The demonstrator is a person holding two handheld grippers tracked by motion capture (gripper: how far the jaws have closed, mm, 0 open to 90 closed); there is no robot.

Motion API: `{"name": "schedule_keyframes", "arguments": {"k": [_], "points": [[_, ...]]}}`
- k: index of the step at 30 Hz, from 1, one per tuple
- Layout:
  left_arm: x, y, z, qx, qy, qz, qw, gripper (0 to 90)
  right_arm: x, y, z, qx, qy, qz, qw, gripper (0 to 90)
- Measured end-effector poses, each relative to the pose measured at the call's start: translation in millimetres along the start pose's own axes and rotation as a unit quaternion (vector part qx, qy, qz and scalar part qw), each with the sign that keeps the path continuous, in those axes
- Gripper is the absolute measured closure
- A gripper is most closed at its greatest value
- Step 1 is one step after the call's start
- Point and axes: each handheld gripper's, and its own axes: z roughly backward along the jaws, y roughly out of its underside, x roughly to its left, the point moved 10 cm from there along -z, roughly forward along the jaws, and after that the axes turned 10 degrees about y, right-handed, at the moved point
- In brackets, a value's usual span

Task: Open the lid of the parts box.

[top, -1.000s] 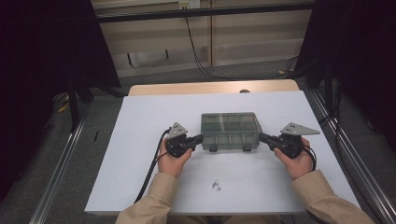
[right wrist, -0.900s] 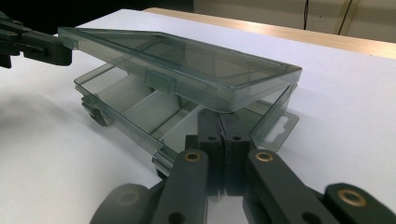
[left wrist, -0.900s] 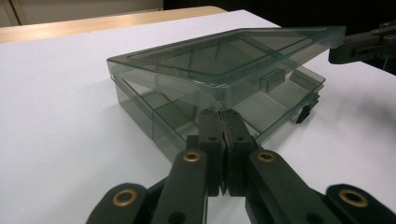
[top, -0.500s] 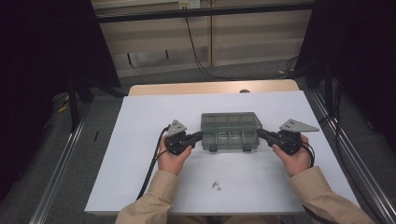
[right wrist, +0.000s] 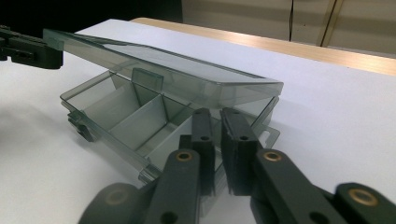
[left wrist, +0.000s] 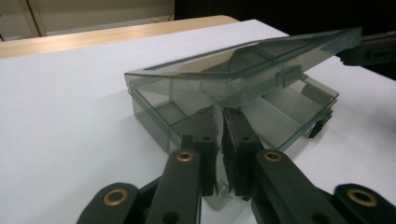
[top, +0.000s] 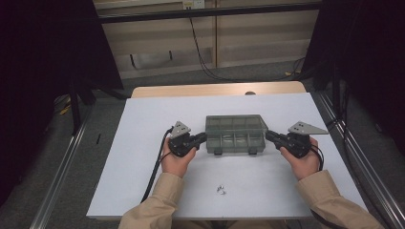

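Two grippers are parked at the ends of the smoky compartment box (top: 235, 135), which sits mid-sheet on the white table cover (top: 143, 143). The lid (left wrist: 261, 58) was propped higher a second ago; now it's been dropped to just ajar, front edge raised a bit. The left gripper (top: 203, 138) and right gripper (top: 268, 136) have just been eased open a crack, jaws nearly together, nothing pinched. Some small screws (top: 220, 190) are left near the front edge.
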Motion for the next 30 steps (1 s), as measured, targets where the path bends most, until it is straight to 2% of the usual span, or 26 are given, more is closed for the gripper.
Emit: {"name": "schedule_keyframes", "arguments": {"k": [1, 2, 6, 7, 10, 12, 13, 16, 22, 30], "points": [[0.6, -0.2, -0.8, -0.003, -0.001, 0.000, 1.0000, 82.8, 0.6, 0.9, -0.4, 0.003, 0.000, 0.001, 1.0000, 81.7], [2.3, -0.2, -0.6, -0.003, -0.012, -0.001, 0.9999, 76.9, -1.1, 1.1, -1.5, 0.001, 0.008, 0.005, 1.0000, 78.1], [3.7, 0.8, -3.0, -0.001, -0.017, -0.010, 0.9998, 73.0, -2.5, 1.3, -1.9, 0.001, 0.012, 0.009, 0.9999, 75.9], [5.7, 2.0, -3.4, 0.004, -0.028, -0.015, 0.9995, 65.6, -4.1, 2.5, -2.3, 0.003, 0.016, 0.009, 0.9998, 73.7], [5.8, 1.3, -4.3, -0.001, -0.023, -0.015, 0.9996, 62.5, -4.5, 2.5, -2.4, 0.002, 0.016, 0.006, 0.9999, 73.3], [6.1, 0.6, -4.3, -0.001, -0.029, -0.018, 0.9994, 59.8, -3.8, 0.1, -2.9, -0.005, 0.015, 0.011, 0.9998, 73.3], [4.0, -2.3, -5.1, -0.013, -0.021, -0.012, 0.9996, 58.9, -3.4, -0.9, -2.9, -0.007, 0.013, 0.015, 0.9998, 73.3], [2.2, -6.5, -4.8, -0.019, -0.021, -0.023, 0.9993, 58.9, -2.3, -3.6, -3.2, -0.009, 0.012, 0.011, 0.9998, 73.5], [3.9, -11.1, -4.0, -0.025, -0.029, -0.025, 0.9990, 59.0, -1.2, -8.6, -4.0, -0.016, 0.015, 0.015, 0.9997, 72.9], [6.0, -20.7, -1.5, -0.030, -0.035, -0.036, 0.9983, 58.7, -2.0, -16.9, -7.8, -0.025, 0.013, 0.030, 0.9992, 68.8]]}}
